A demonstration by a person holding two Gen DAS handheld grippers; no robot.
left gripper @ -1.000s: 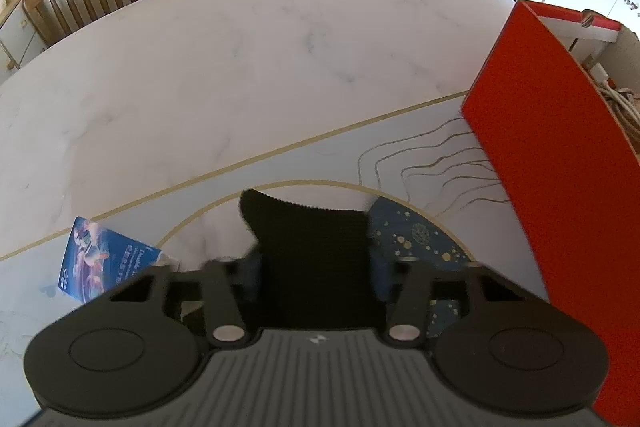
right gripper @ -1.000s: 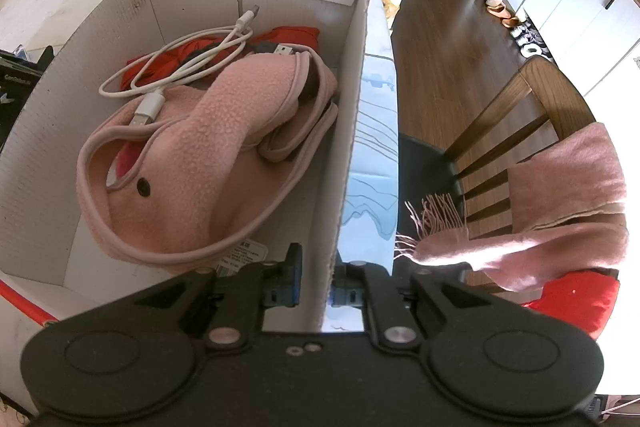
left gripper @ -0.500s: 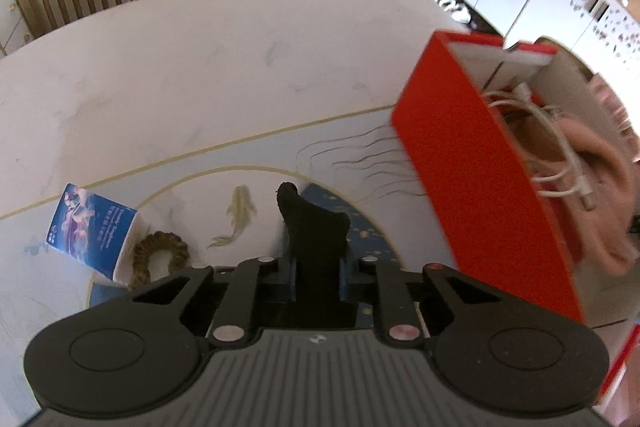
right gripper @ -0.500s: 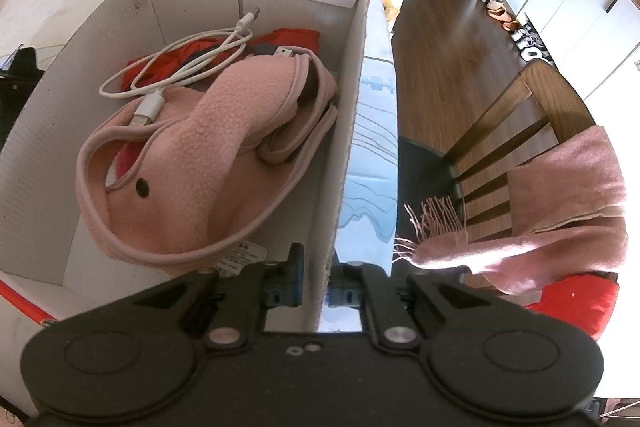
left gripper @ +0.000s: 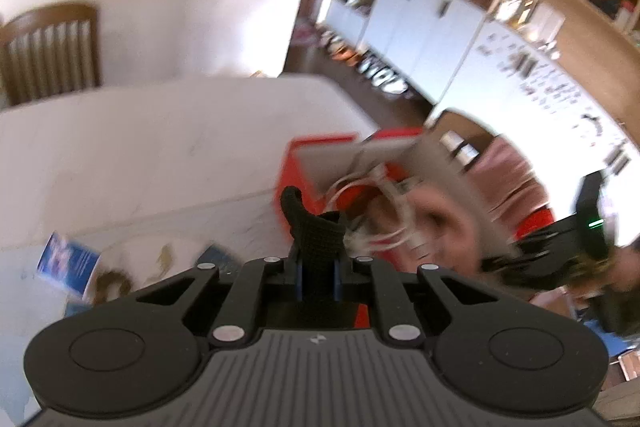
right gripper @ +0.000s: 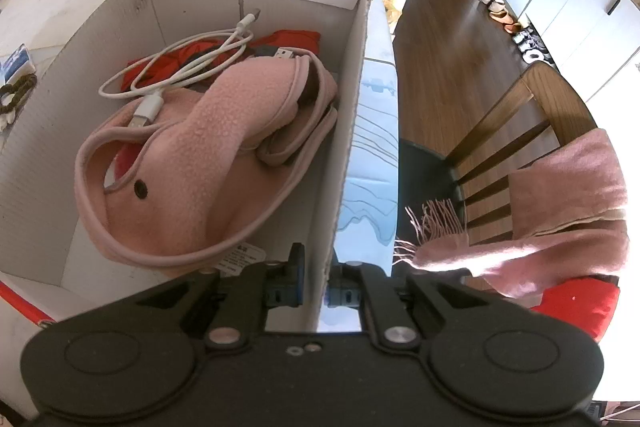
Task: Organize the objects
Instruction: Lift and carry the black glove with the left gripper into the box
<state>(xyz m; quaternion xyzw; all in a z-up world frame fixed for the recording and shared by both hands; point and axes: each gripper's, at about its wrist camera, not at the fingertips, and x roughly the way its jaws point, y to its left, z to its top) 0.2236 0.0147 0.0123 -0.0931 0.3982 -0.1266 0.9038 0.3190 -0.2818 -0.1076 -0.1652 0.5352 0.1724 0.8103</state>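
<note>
My left gripper (left gripper: 317, 269) is shut on a black knitted cloth (left gripper: 314, 227) and holds it up in the air, close to the red and white box (left gripper: 320, 163); this view is blurred. My right gripper (right gripper: 314, 285) is shut on the right wall of the box (right gripper: 350, 131), one finger inside and one outside. Inside the box lie a pink fleece garment (right gripper: 200, 163), a white USB cable (right gripper: 188, 67) and something red (right gripper: 296, 41).
A blue packet (left gripper: 66, 259) and a brown hair tie (left gripper: 112, 283) lie on the marble table (left gripper: 140, 147) left of the box. A wooden chair (right gripper: 520, 131) with a pink scarf (right gripper: 560, 211) stands right of the table. Another chair (left gripper: 48, 47) stands at the far side.
My left gripper closed on the black cloth, lifted it off the table and swung right towards the box. My right gripper has kept its hold on the box wall.
</note>
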